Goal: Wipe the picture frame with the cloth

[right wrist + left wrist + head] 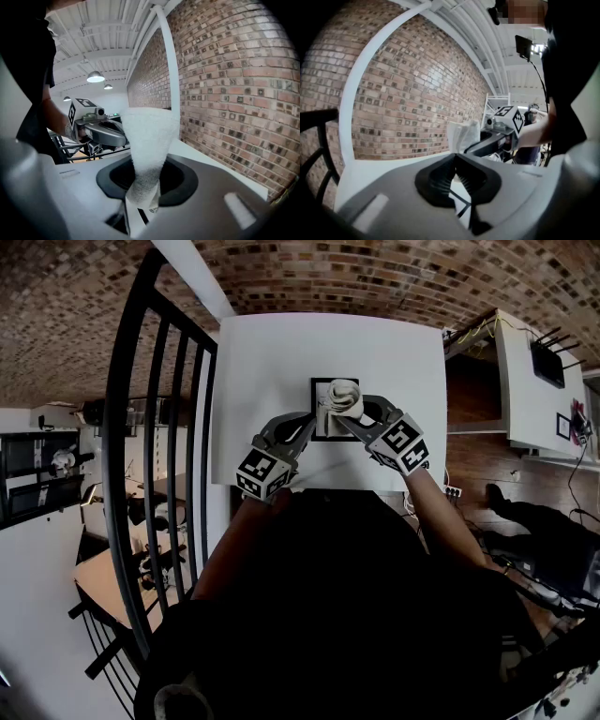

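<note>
White surface (262, 362) by brick wall (328, 277), picture frame (322, 387) lying flat.
Right gripper (346, 416) fingers pinch the cloth (344, 396) over it; left gripper (313, 420) fingers pressed together at its left edge.

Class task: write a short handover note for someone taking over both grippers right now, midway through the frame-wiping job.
Left gripper: jaws closed at the left edge of the picture frame, apparently pinching it to steady it.
Right gripper: shut on the cloth, whose bunched end stands up out of the jaws.
Positions: the frame lies flat on the white table; the cloth is over the frame.
Done: cloth picked up and brought to the frame. How much has been wiped cannot be told.
Left: wipe the cloth across the frame, then release both.
</note>
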Motion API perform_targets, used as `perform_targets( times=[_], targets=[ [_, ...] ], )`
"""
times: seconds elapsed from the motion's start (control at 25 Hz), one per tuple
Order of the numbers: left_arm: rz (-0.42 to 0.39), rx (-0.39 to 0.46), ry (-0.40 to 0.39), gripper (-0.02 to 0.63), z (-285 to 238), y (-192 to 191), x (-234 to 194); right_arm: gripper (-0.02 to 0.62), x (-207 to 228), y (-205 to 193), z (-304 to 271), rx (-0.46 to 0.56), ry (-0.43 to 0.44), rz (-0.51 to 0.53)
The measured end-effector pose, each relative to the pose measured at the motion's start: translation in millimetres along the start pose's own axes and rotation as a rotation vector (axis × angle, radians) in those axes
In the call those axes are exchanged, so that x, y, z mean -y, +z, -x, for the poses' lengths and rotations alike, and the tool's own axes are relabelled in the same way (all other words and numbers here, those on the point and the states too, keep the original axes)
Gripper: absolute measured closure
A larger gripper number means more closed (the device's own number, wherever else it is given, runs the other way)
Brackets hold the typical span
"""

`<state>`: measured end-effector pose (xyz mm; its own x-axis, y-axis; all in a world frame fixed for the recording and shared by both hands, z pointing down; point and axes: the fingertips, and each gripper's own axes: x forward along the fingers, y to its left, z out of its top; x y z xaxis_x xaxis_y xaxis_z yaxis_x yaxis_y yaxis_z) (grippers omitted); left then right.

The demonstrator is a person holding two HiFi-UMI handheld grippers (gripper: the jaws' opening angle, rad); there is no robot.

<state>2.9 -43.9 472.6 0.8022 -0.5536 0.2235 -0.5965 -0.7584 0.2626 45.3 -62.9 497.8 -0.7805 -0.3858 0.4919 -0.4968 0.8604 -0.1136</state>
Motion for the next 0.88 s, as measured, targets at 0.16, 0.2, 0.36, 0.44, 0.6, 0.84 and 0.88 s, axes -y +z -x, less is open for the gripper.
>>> perform_targets(
  times=[0.16,0.2,0.36,0.44,0.6,0.84,0.88],
  targets=[
    [0.01,-0.035,0.045,0.607,-10.2,-14.5,-34.4,0.479,17.5,-13.1,-31.4,-0.077,0.0,0.001],
    [0.009,-0.048,0.051,0.607,-12.5,-18.6,-41.7,0.478,21.2,-15.3,-39.8,-0.097,-0.002,0.017],
    [0.039,-0.089,0.072,0.607,-18.9,-37.8,-65.2,0.477,34.1,-32.0,-72.7,-0.184,0.003,0.068],
    [0.051,-0.119,0.074,0.607,-23.7,-50.8,-72.4,0.477,42.2,-42.5,-88.4,-0.246,0.008,0.092],
    [0.091,-0.223,0.102,0.607,-34.5,-87.4,-92.0,0.476,63.3,-66.9,-124.1,-0.393,0.027,0.155],
    [0.124,-0.32,0.122,0.607,-44.1,-117.8,-100.8,0.476,83.7,-91.2,-151.9,-0.593,0.046,0.327],
    [0.124,-0.325,0.123,0.607,-44.2,-119.8,-100.2,0.476,85.4,-95.3,-156.2,-0.618,0.051,0.347]
  ],
)
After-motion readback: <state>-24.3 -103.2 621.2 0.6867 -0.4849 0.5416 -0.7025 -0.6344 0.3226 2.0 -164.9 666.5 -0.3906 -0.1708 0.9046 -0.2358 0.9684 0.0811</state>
